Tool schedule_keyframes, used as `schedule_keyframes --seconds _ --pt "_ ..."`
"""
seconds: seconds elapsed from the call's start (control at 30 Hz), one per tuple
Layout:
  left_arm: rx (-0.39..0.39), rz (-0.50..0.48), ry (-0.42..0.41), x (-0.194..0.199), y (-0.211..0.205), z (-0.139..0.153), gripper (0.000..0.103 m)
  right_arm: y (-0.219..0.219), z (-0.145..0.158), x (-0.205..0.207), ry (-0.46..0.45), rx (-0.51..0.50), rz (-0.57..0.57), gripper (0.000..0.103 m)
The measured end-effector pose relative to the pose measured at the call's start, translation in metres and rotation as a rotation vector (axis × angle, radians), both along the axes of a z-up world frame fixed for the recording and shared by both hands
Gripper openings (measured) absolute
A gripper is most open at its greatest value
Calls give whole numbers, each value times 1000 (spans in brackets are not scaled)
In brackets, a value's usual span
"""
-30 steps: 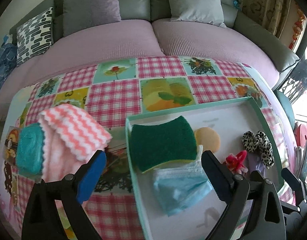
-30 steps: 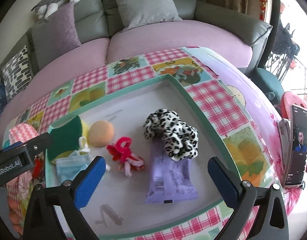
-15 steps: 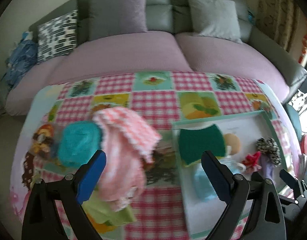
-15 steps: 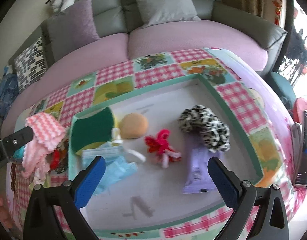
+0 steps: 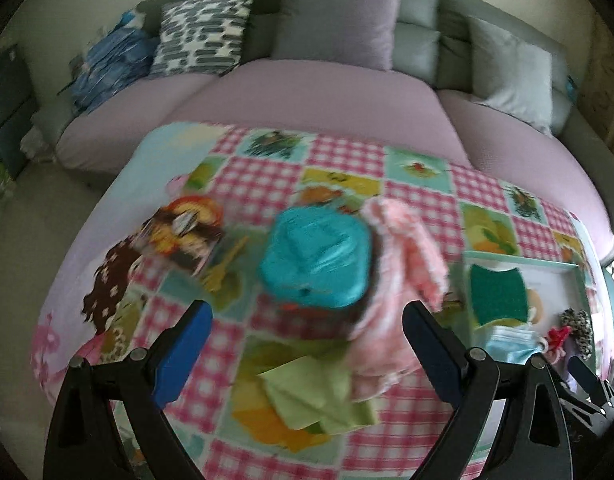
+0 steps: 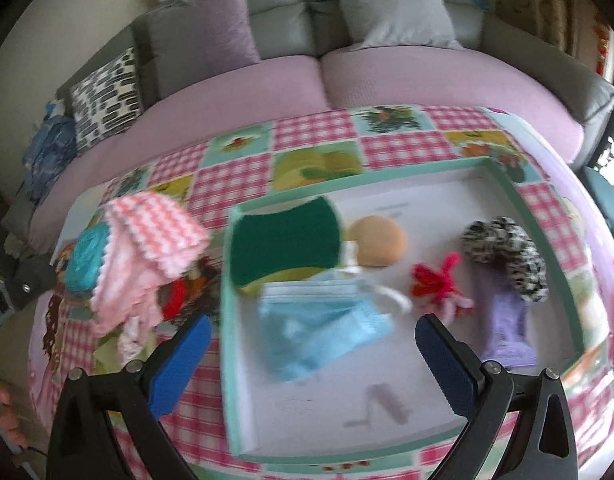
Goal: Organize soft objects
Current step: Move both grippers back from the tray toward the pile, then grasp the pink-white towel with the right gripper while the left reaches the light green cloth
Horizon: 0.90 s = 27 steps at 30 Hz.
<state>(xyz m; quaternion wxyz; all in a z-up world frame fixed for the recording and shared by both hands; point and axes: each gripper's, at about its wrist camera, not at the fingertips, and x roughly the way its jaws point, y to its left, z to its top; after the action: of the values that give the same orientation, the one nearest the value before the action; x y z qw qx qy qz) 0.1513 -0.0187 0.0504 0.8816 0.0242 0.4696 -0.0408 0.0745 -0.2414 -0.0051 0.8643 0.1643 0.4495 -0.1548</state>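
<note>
A teal-rimmed white tray holds a green sponge, an orange puff, a blue face mask, a red and pink hair tie, a leopard scrunchie and a purple packet. Left of the tray lie a pink and white cloth, a teal packet and a green cloth. My left gripper is open and empty, near the teal packet and pink cloth. My right gripper is open and empty above the face mask.
The table wears a pink checked cloth with fruit pictures. A purple and grey sofa with cushions runs behind it. The tray sits at the table's right end in the left wrist view.
Both grippers have swung left. The left view moved off the tray onto the teal packet and pink cloth. The right view moved from the scrunchie to the face mask. Both stay open.
</note>
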Motion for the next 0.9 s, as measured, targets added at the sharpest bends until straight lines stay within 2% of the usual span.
schedule_keyframes --seconds 0.23,0.53,0.8,0.9 --pt "-22 70 43 2 34 -13 96 42 -2 18 -7 3 100 103" --pt "-50 93 103 9 52 -35 96 75 -16 36 26 5 188 103" --pt "-20 88 208 21 56 -68 96 89 -22 39 36 -2 218 103" --pt "-7 105 212 22 60 -71 96 95 -25 43 39 15 244 103"
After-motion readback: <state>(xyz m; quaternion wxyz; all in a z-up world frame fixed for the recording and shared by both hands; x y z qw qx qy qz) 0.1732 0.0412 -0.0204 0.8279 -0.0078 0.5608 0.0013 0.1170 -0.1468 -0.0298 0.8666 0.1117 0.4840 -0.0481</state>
